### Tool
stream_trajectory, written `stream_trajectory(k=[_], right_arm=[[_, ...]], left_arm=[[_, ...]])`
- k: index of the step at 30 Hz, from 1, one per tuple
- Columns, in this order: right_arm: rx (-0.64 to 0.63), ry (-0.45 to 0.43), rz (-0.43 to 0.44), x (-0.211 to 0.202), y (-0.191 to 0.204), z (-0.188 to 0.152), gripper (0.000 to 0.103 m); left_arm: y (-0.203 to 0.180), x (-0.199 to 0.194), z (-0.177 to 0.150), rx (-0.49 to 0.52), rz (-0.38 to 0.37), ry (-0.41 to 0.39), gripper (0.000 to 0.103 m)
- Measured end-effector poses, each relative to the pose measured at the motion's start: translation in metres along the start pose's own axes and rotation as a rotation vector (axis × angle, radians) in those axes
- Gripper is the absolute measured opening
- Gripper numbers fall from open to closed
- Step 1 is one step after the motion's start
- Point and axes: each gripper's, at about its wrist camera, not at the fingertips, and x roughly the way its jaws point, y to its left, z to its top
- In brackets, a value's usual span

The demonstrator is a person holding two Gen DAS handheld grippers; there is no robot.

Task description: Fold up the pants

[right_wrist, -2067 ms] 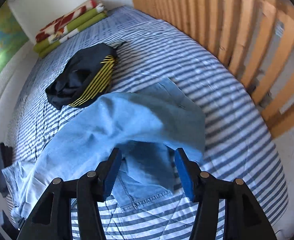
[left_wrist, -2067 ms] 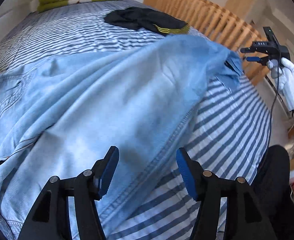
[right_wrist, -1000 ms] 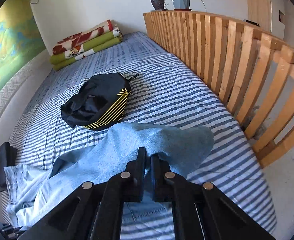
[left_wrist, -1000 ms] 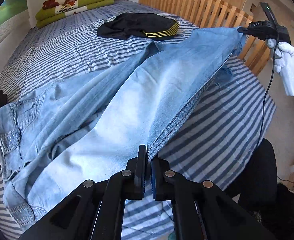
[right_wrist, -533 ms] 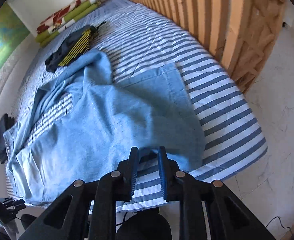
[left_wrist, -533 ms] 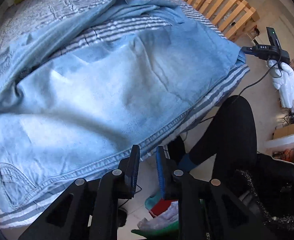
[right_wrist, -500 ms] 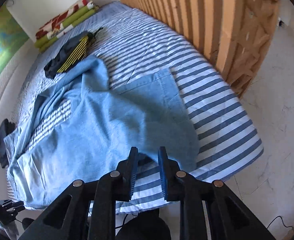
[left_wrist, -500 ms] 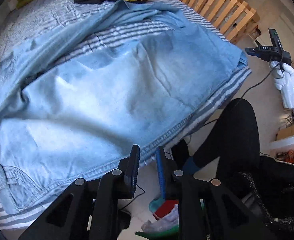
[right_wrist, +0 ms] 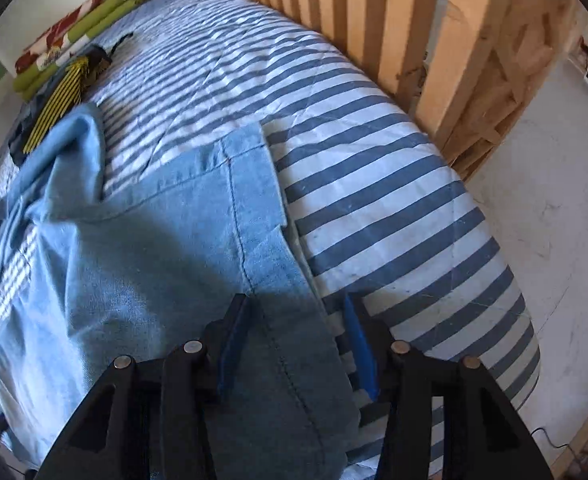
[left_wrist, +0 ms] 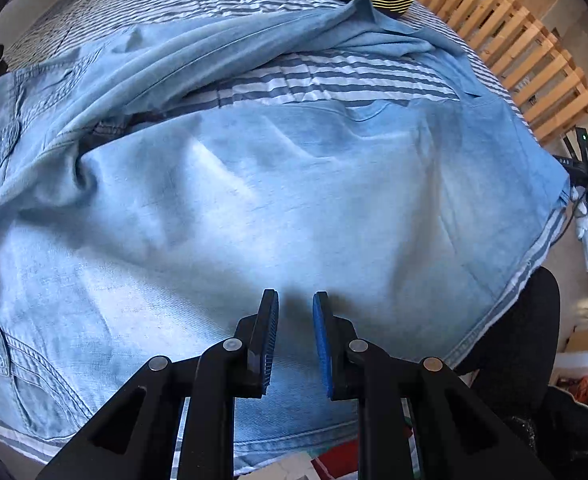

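Right wrist: pants [right_wrist: 154, 264] hem between opening jaws

left gripper [left_wrist: 295, 340] jaws slightly apart, right gripper [right_wrist: 296, 350] jaws opening

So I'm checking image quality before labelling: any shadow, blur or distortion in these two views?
Left wrist view: fisheye bends the bed; sharp, with a small shadow on the jeans ahead of the tongs. Right wrist view: slightly soft, with a dark shadow over the jeans by the opening tongs.
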Motion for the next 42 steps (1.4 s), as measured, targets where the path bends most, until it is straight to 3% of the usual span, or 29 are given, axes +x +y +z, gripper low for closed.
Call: stream_trajectory(k=[1, 3, 6, 10, 12, 13, 15, 17, 19, 22, 24, 26, 27, 30, 33, 38, 42], right_arm=[[-0.044, -0.007, -0.016, 0.0, 0.009, -0.003, 0.043], [-0.107, -0.021, -0.019, -0.004, 0.023, -0.006, 0.017], [-0.178, -0.057, -0.073, -0.025, 0.039, -0.005, 0.013], [-0.359, -0.286, -0.377, -0.08, 0.055, -0.002, 0.013], [-0.351, -0.269, -0.458, -0.083, 0.048, 0.008, 0.015], [-0.334, -0.237, -0.453, -0.081, 0.042, 0.012, 0.016], [-0.349, -0.14, -0.446, -0.07, 0.036, 0.018, 0.03], [-0.349, -0.137, -0.451, -0.072, 0.034, 0.016, 0.033], [-0.32, -0.182, -0.415, -0.086, 0.035, 0.014, 0.033], [-0.276, -0.24, -0.29, -0.108, 0.049, 0.015, 0.033], [-0.287, -0.257, -0.203, -0.115, 0.077, 0.016, 0.035], [-0.334, -0.268, -0.145, -0.118, 0.103, 0.019, 0.039], [-0.359, -0.275, -0.124, -0.118, 0.116, 0.02, 0.043], [-0.418, -0.271, -0.076, -0.107, 0.151, 0.031, 0.051], [-0.402, -0.221, -0.039, -0.083, 0.174, 0.047, 0.052], [-0.271, -0.123, 0.033, -0.04, 0.181, 0.084, 0.052], [-0.126, -0.069, 0.171, -0.014, 0.184, 0.112, 0.052]], left_arm=[[0.005, 0.003, 0.0, -0.015, -0.001, 0.004, 0.019], [0.013, 0.008, 0.0, -0.041, -0.001, 0.011, 0.019], [0.018, 0.011, 0.0, -0.047, -0.001, 0.015, 0.019], [0.017, 0.006, -0.001, -0.032, -0.003, 0.004, 0.019], [0.018, 0.001, -0.003, -0.043, -0.043, 0.0, 0.019], [0.018, -0.002, -0.005, -0.044, -0.058, -0.001, 0.019], [0.015, -0.014, -0.01, -0.029, -0.073, -0.005, 0.019], [0.012, -0.029, -0.018, -0.002, -0.071, -0.021, 0.019], [0.019, -0.048, -0.025, 0.001, -0.052, -0.048, 0.019], [0.042, -0.071, -0.03, -0.027, 0.02, -0.09, 0.019], [0.065, -0.085, -0.029, -0.071, 0.077, -0.118, 0.019], [0.084, -0.094, -0.022, -0.119, 0.087, -0.146, 0.02], [0.089, -0.096, -0.015, -0.124, 0.096, -0.16, 0.027], [0.086, -0.09, 0.012, -0.079, 0.125, -0.167, 0.049], [0.065, -0.076, 0.047, -0.008, 0.148, -0.169, 0.049], [0.037, -0.047, 0.116, 0.069, 0.154, -0.175, 0.05], [0.035, -0.019, 0.168, 0.072, 0.161, -0.169, 0.052]])
